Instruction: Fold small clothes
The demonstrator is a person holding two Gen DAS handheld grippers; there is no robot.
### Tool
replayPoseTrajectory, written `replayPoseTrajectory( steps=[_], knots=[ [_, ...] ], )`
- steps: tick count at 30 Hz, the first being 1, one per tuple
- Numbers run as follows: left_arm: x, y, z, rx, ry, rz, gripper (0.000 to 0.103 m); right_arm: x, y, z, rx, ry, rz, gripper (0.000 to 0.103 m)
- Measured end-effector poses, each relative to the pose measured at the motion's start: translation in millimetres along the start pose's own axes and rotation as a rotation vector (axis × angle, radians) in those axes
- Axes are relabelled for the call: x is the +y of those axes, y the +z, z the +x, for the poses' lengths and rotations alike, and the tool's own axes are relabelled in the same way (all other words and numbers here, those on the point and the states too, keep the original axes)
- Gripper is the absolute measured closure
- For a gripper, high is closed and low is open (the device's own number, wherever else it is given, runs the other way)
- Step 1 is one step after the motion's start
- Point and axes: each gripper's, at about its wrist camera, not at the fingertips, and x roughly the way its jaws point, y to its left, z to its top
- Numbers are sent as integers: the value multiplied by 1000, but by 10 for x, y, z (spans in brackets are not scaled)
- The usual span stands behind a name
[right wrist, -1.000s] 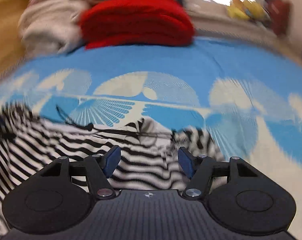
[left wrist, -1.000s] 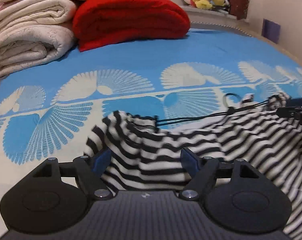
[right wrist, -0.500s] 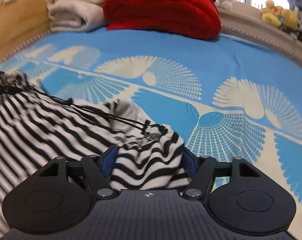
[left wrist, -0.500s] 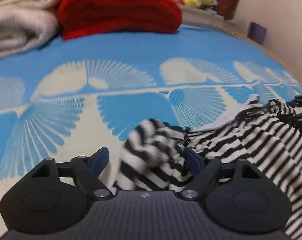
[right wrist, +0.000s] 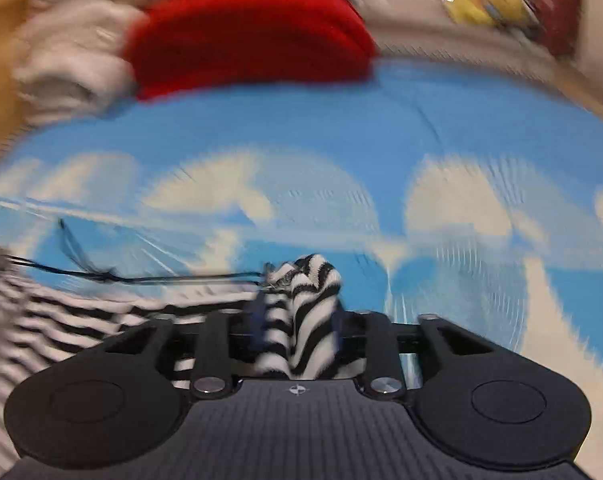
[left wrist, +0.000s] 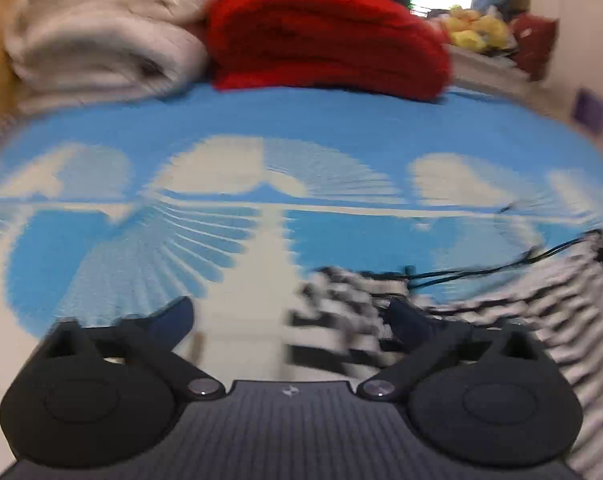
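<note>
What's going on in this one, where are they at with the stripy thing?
A person is working a striped garment on a blue patterned bedspread with two handheld grippers. The right gripper has its jaws shut on a bunched corner of the garment. The left gripper is open at the opposite edge, the cloth lying by its right finger, not clamped. The garment is not folded yet. Both views are motion-blurred. Folded red and white blankets sit behind.

Garment [right wrist: 301,312]: black-and-white stripes, with black drawstring [right wrist: 161,278]. Bed cover [left wrist: 341,128]: sky blue with cream fan motifs. Folded blanket [left wrist: 325,36]: solid red. Folded towels [left wrist: 101,36]: off-white. Soft toys [left wrist: 477,32]: yellow. Left gripper [left wrist: 289,320]: black body, dark blue pads.
</note>
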Motion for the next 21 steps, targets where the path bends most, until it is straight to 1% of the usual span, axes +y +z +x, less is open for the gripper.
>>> replayPoseTrajectory(
  steps=[1, 2, 3, 6, 8, 10, 11, 12, 14, 16, 17, 18, 19, 20, 21],
  knots=[
    [10, -3, 9, -6, -3, 6, 0, -7, -88, 121, 7, -39, 35, 22],
    [50, -3, 11, -14, -18, 0, 0, -31, -159, 164, -20, -80, 73, 13],
    [92, -10, 7, -19, -35, -1, 0, -64, -182, 178, -31, -87, 87, 8],
    [190, -84, 2, -32, -70, 30, 0, -244, -131, 134, 0, -7, 132, 8],
    [221, -97, -54, -34, -78, 69, 0, -366, -90, 80, 32, 34, 161, 8],
    [220, -60, -195, -36, -62, 159, 0, -453, 11, -16, 85, 50, 195, 9],
    [236, -48, -273, -43, -58, 194, 0, -484, 72, -125, 97, 70, 211, 10],
    [261, -44, -362, -48, -58, 211, 0, -487, 118, -234, 85, 101, 216, 10],
    [369, -27, -537, -59, -76, 215, 0, -532, 187, -522, 19, 165, 200, 10],
    [457, -28, -648, -68, -101, 189, 0, -569, 208, -747, -33, 221, 166, 10],
    [478, -43, -641, -61, -103, 168, 0, -570, 186, -800, -57, 241, 151, 10],
    [470, -65, -585, -36, -90, 164, 0, -554, 162, -800, -63, 245, 126, 11],
    [445, -97, -507, -1, -63, 173, 0, -507, 124, -741, -48, 213, 86, 15],
    [403, -141, -420, 38, -31, 194, 0, -443, 72, -633, -17, 155, 46, 19],
    [346, -205, -307, 80, 12, 229, 0, -374, 17, -463, 36, 92, 4, 30]
  ],
)
